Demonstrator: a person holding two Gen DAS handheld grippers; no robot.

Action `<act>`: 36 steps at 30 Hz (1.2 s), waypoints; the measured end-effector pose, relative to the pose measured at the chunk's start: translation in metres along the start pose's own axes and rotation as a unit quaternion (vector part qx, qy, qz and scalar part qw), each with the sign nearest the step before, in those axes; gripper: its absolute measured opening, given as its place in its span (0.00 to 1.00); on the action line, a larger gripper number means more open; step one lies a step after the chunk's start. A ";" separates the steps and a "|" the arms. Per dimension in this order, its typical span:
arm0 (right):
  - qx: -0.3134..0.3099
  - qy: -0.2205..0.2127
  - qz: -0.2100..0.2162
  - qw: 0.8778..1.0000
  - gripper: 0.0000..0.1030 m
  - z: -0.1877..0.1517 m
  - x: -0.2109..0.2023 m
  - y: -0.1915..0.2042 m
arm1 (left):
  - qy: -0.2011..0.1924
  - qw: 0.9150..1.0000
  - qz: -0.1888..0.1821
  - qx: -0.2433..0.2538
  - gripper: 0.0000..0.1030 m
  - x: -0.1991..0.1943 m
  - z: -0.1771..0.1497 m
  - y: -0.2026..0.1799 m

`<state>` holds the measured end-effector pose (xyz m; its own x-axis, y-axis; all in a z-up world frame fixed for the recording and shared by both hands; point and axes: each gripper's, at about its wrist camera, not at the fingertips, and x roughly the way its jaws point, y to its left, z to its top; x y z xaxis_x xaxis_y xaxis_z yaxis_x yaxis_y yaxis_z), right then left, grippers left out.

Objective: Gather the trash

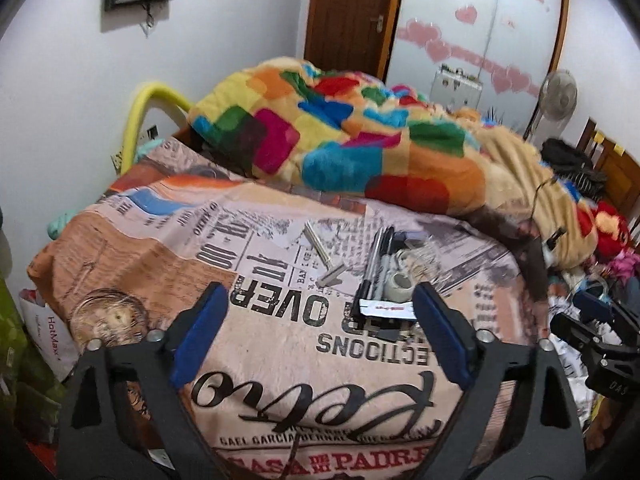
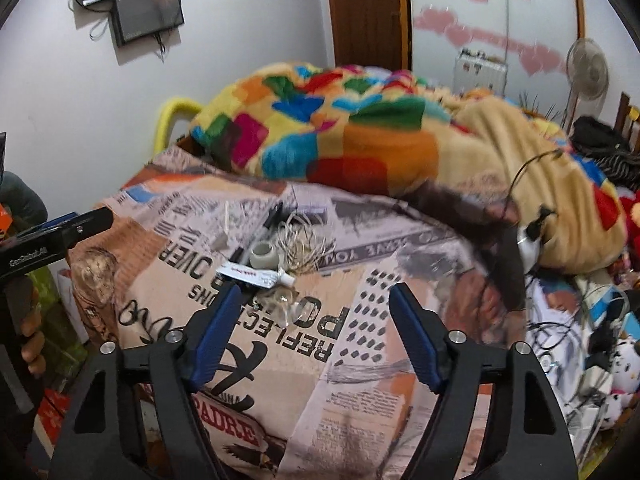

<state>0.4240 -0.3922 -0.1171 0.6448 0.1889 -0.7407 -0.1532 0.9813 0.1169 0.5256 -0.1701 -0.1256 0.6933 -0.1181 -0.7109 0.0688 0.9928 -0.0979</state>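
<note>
Both claws, the left claw [image 1: 320,332] and the right claw [image 2: 316,332], hang released and empty above the bed [image 1: 132,248]; approach the small white tube [image 2: 260,276] slowly, pinching it alone, clear of the tangled string [image 2: 302,246].

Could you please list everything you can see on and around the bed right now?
bedspread: one, newsprint pattern, covering the bed
blanket: one, multicoloured, bunched at the far end
razor: one, silver, on the bedspread
pens: several, black, beside the razor
tape roll: one, grey, next to the pens
tube: one, white, in front of the tape roll
string: one tangle, pale, right of the tape roll
fan: one, white, far right
left hand-held gripper: one, black and blue, open
right hand-held gripper: one, black and blue, open
</note>
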 end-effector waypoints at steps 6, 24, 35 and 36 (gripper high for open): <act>0.018 0.022 0.019 0.999 0.63 0.010 0.046 -0.014 | 0.045 0.999 -0.012 0.010 0.74 0.069 -0.003 0.001; 0.061 0.076 0.080 0.992 0.41 0.028 0.165 -0.035 | 0.078 0.996 -0.015 0.033 0.58 0.189 -0.003 -0.004; 0.050 0.063 0.066 0.995 0.13 0.030 0.169 -0.038 | 0.051 0.998 0.003 0.035 0.17 0.198 -0.002 -0.004; 0.052 0.063 0.064 0.995 0.12 0.031 0.169 -0.039 | 0.052 0.998 -0.003 0.029 0.16 0.197 -0.002 -0.003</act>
<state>0.5620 -0.3969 -0.2269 0.5247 0.3117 -0.7922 -0.1456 0.9497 0.2773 0.6611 -0.1967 -0.2668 0.6142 -0.1224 -0.7796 0.1166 0.9911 -0.0637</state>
